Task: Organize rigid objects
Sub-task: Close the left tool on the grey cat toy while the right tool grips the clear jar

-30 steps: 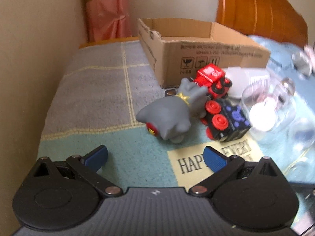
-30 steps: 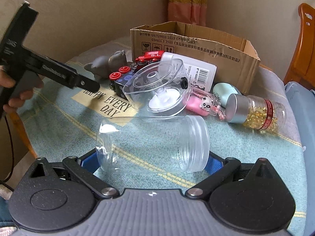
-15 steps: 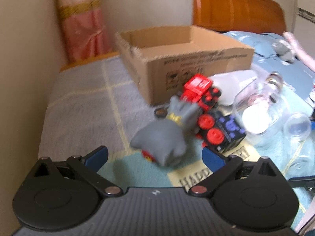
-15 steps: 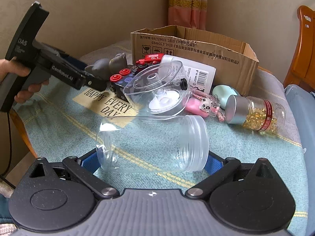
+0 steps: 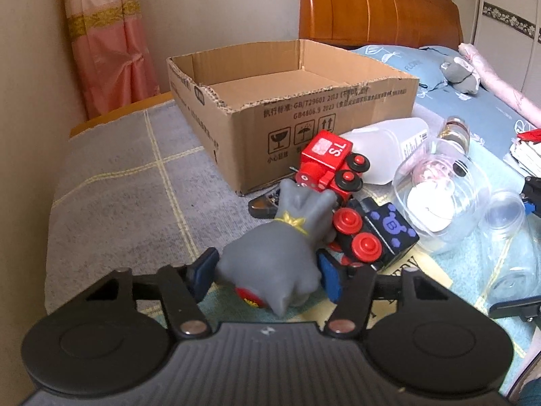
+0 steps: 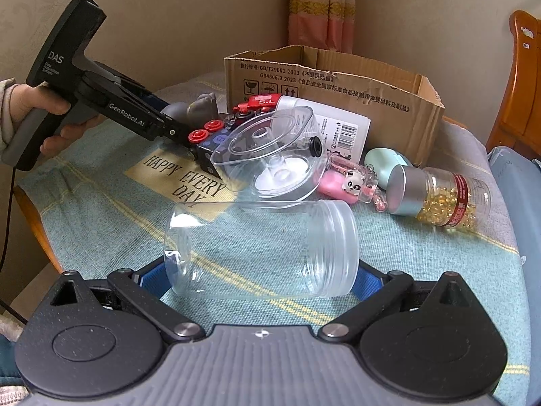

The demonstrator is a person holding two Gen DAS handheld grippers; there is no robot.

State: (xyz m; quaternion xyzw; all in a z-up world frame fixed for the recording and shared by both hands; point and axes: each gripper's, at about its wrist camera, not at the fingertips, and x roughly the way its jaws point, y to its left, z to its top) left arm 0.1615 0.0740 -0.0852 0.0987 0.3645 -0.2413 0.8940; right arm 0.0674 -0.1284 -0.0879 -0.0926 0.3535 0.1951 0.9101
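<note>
Between the blue fingers (image 5: 206, 269) of the left gripper (image 5: 267, 272) sat the gray toy (image 5: 277, 253), squeezed on both sides, its long body pointing ahead toward the cardboard box (image 5: 294, 115). Farther right, the right gripper (image 6: 260, 279) held the clear jar (image 6: 262, 247) lying sideways across its wide fingers.

The left wrist view looks low and close along its tongs toward the open brown cardboard box (image 5: 294, 101). The right wrist view faces the same box (image 6: 338, 91) from farther back, seemingly the opposite corner, sharing the toy clutter between.
</note>
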